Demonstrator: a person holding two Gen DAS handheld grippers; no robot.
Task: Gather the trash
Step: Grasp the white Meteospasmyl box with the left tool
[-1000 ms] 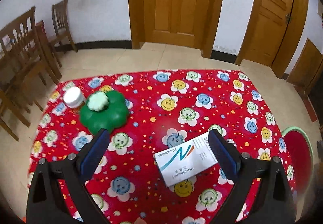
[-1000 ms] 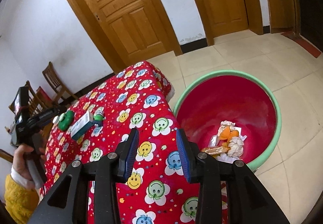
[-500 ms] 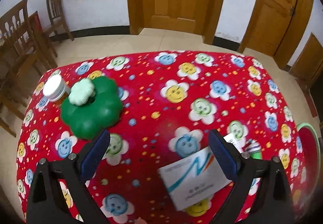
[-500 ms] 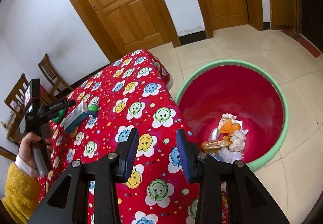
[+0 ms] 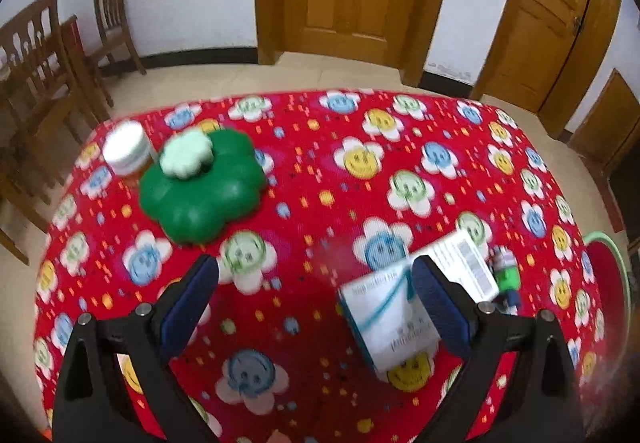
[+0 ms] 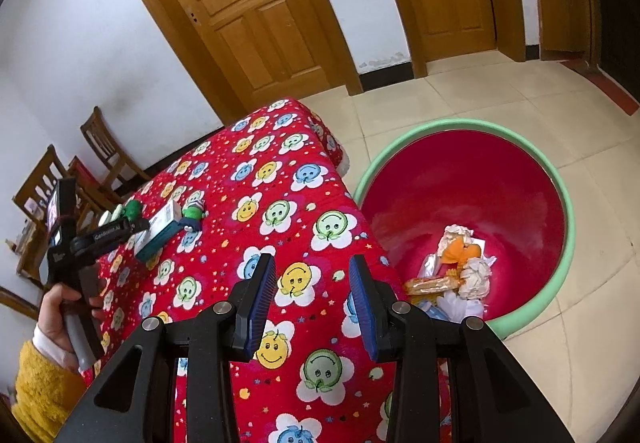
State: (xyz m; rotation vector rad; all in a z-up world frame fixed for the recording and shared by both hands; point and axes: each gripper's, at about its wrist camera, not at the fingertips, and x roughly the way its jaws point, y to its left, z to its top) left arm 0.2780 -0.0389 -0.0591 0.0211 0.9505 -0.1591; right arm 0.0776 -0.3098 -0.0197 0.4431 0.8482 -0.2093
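A white and teal medicine box [image 5: 394, 317] lies on the red flowered tablecloth [image 5: 320, 171]; it also shows in the right wrist view [image 6: 160, 229]. My left gripper [image 5: 316, 299] is open just above the cloth, its right finger [image 5: 438, 303] over the box's edge. A small green toy [image 5: 506, 275] lies just right of the box. My right gripper [image 6: 312, 289] is open and empty above the table's near edge. A red basin with a green rim [image 6: 560, 179] stands on the floor to its right and holds crumpled trash [image 6: 460, 267].
A green flower-shaped container [image 5: 204, 189] with a pale lid and a white-capped jar [image 5: 126, 149] stand at the table's far left. Wooden chairs [image 5: 44, 55] stand left of the table. Wooden doors [image 6: 248, 11] line the wall.
My left gripper has moved forward and down toward the box, which now sits by its right finger. My right gripper has drifted slightly away from the basin.
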